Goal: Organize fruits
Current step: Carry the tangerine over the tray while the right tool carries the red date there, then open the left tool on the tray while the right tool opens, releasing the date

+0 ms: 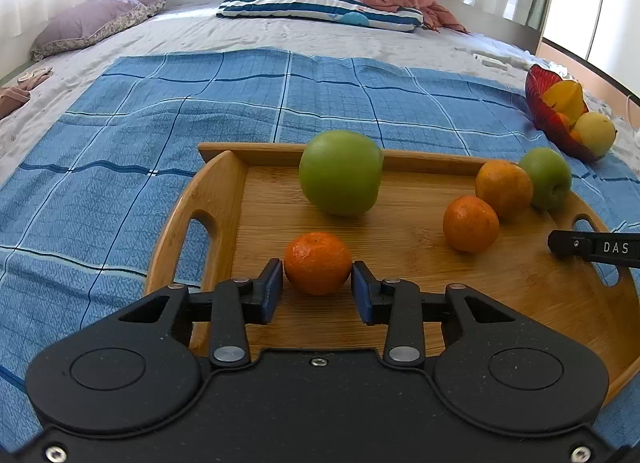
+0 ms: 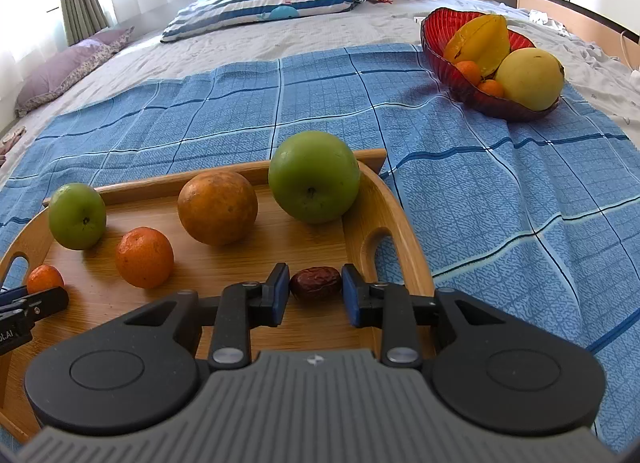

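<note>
The left gripper [image 1: 318, 286] is sitting low over the near side of the wooden tray [image 1: 400, 239], its two blue-padded fingers bracketing a small tangerine [image 1: 318, 263]; the pads are lying right at the fruit's sides, though a firm pinch cannot be told from contact alone. The right gripper [image 2: 315, 290] is reaching over the tray's near right corner, its pads closing on either side of a dark red date [image 2: 315, 283] resting on the tray floor, apparently touching it.

Further in on the tray, a second tangerine [image 2: 145, 257] is lying near the middle. Behind it a dull orange [image 2: 218, 207] is sitting toward the far rim. A large green apple [image 2: 314, 177] is resting against the tray's far right corner, and a smaller green apple [image 2: 77, 216] is sitting at the far left corner.

The tray is lying on a blue checked cloth [image 2: 480, 191] spread over a bed. Beyond the tray, to its far right, a red glass bowl [image 2: 440, 51] is holding a starfruit [image 2: 478, 43], a yellow pear-like fruit [image 2: 528, 77] and two small oranges.
</note>
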`<state>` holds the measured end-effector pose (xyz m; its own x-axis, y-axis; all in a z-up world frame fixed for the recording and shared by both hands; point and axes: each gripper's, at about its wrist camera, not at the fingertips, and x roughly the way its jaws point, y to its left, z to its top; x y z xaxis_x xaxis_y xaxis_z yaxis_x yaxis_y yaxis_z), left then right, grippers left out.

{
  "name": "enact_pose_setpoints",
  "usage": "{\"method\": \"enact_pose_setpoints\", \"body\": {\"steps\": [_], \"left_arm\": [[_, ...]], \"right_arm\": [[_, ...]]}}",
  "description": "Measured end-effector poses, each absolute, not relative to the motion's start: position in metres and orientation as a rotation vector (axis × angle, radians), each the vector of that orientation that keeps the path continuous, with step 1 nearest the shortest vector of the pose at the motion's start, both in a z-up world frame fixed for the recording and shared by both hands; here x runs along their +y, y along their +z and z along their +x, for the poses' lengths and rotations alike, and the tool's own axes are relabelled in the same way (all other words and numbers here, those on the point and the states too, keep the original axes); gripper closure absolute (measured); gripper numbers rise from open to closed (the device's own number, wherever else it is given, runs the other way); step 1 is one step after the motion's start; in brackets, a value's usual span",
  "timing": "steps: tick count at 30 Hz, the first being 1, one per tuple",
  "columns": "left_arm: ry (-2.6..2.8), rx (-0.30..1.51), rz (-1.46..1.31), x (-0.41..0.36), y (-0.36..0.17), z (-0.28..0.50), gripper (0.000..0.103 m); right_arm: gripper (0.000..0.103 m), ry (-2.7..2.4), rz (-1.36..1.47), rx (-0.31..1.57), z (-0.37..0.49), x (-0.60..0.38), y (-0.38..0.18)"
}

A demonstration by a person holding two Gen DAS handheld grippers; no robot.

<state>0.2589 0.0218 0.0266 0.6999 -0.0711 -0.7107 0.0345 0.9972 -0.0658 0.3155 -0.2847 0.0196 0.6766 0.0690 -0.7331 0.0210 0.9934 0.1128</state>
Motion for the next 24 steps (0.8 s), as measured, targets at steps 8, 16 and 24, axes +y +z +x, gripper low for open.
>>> {"method": "enact_pose_setpoints", "body": {"steps": [8, 16, 24], "left_arm": [[-0.053, 0.788, -0.033, 0.022, 0.030, 0.256, 0.043], [-0.061, 0.750, -0.008, 0.019, 0.041, 0.245, 0.019], [-0.063, 0.727, 0.009, 0.017, 0.047, 0.235, 0.006]], "right_arm": [[0.047, 0.031, 0.110, 0.821, 0.312, -0.284, 0.021], [0.036, 0.048, 0.107, 0.786, 0.303, -0.283, 0.029], [0.023, 0.053, 0.114, 0.771, 0.296, -0.287, 0.034]]}}
